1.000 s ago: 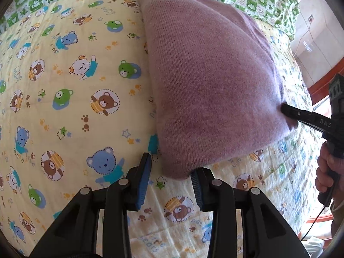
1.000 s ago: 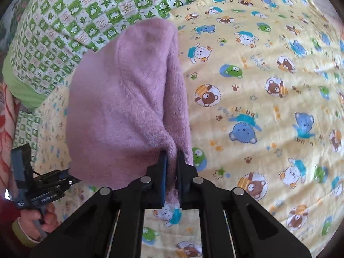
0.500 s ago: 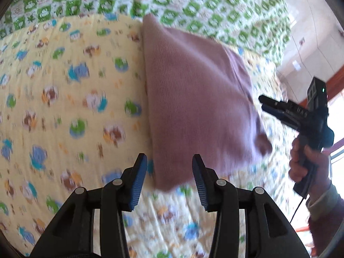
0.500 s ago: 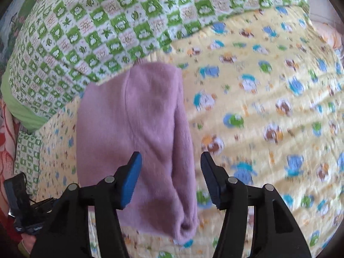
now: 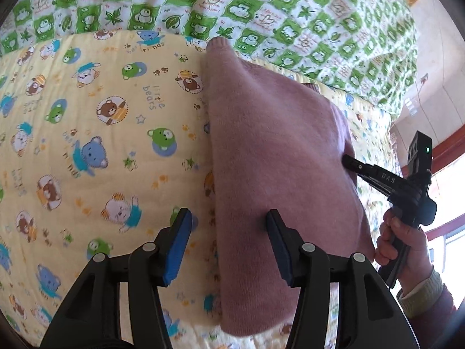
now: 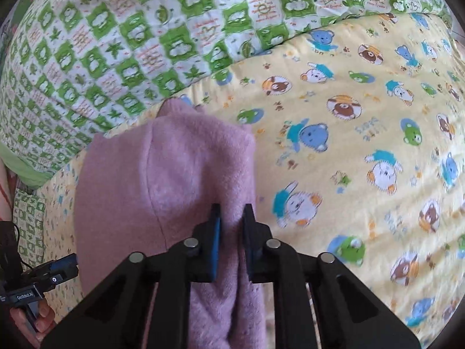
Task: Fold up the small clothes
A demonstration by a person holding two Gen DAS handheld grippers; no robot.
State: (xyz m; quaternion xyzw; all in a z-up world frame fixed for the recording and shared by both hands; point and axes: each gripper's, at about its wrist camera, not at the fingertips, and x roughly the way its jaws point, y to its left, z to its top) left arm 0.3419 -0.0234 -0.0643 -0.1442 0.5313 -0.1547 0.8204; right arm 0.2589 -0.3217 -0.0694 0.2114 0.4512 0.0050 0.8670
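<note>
Both tools are being held over a bed. Going from biggest to smallest: a yellow blanket [image 5: 101,145] with little bears is being spread across most of both views, and a green checked quilt [image 5: 261,14] is lying along its far edge. A folded pink knitted garment [image 5: 276,160] is lying on the yellow blanket, with its far corner near the quilt.

From the left wrist view, the left gripper [image 5: 229,247] is being seen with its jaws apart and opening wider. The near left edge of the garment is lying under the gap, but it is not being pinched. Only this view is showing the right gripper [image 5: 348,160] from the side, with its tip against the garment's right edge and a hand [image 5: 404,247] wrapped around its handle.

From the right wrist view, the right gripper [image 6: 231,226] is being seen closing, and a fold of the pink garment [image 6: 174,180] is being squeezed between its pads. Only this view is showing the left gripper [image 6: 65,264] from outside, low at the left edge, beside the garment.
</note>
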